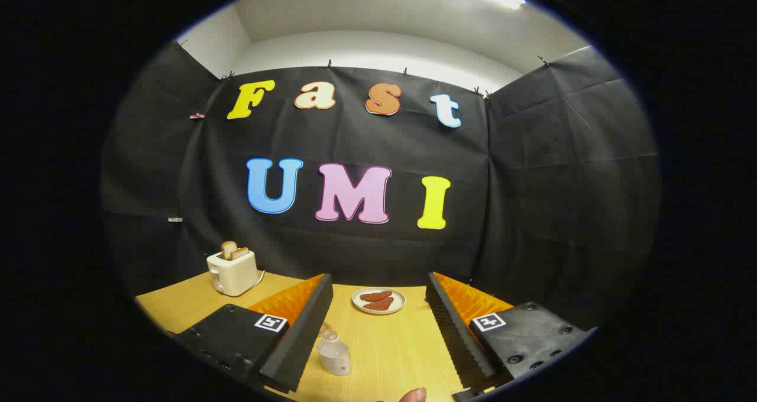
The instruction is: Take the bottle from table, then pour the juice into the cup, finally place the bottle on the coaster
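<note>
A small clear bottle with a pale cap stands upright on the wooden table, low between my fingers and close to the left one. My gripper is open, held above the table, with nothing between its fingers. The fingers reach past the bottle toward the far edge of the table.
A white toaster with two bread slices sticking out sits at the far left of the table. A white plate holding brown food pieces lies just beyond the fingertips, near the black cloth wall. A fingertip of a person shows near the table's front.
</note>
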Demonstrator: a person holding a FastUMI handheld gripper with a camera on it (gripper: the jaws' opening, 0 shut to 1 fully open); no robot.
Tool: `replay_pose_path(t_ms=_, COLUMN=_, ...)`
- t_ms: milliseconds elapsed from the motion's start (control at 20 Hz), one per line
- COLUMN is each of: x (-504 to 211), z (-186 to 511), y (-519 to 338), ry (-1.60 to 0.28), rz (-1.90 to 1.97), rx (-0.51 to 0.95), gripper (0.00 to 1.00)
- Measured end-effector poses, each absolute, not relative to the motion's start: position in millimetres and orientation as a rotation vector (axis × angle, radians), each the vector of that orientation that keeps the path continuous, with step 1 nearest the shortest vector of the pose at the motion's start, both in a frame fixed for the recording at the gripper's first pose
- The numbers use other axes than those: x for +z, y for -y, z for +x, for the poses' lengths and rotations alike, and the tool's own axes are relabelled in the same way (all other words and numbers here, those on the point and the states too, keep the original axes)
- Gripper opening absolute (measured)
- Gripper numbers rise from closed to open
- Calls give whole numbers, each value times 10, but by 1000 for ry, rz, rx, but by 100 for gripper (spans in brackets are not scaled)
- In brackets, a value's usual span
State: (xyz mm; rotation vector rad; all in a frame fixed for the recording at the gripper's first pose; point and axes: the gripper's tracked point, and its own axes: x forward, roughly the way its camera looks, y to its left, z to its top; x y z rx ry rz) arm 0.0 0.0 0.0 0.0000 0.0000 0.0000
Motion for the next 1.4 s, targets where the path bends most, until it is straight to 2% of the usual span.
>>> replay_pose_path(t_ms=1400, x=-225, z=61, y=-385, ry=43, rz=-31, rx=99, gripper=97)
